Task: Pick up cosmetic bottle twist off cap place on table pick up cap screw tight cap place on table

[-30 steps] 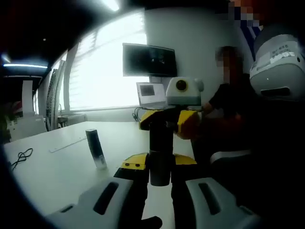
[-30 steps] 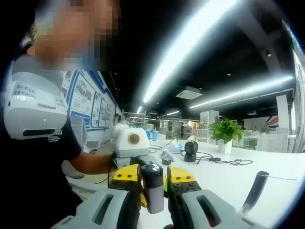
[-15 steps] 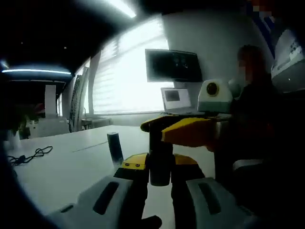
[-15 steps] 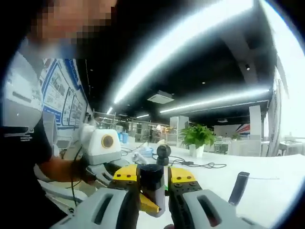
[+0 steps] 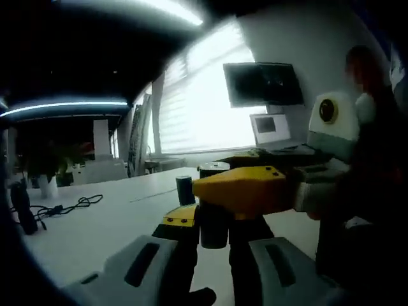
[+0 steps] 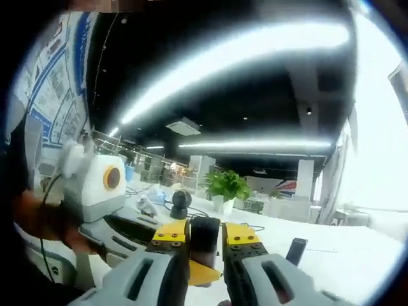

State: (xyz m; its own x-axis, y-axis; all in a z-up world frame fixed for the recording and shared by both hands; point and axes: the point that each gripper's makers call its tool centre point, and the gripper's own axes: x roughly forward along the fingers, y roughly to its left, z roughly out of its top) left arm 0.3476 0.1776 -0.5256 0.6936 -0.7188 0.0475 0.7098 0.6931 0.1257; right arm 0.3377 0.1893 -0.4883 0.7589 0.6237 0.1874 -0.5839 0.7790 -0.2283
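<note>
Step in hand is judged to be the cap twist: bottle body held by one gripper, cap end turned by the other.

To do it well: both axes should be kept in line, the body clamp kept firm, and rotation applied about the bottle's long axis only; side load is likely to cock the cap on its threads.

Left gripper (image 5: 210, 245) is clenched on the cosmetic bottle (image 5: 213, 226), dark body upright between the jaws, lifted above the worktop (image 5: 89, 223). The right gripper (image 5: 245, 188) comes in from the right across the bottle's top. In the right gripper view, the right gripper (image 6: 205, 255) is closed on the bottle's dark end (image 6: 204, 239), with the left gripper (image 6: 95, 191) seen beyond.

A second dark bottle (image 5: 185, 190) stands apart on the worktop, further back.
</note>
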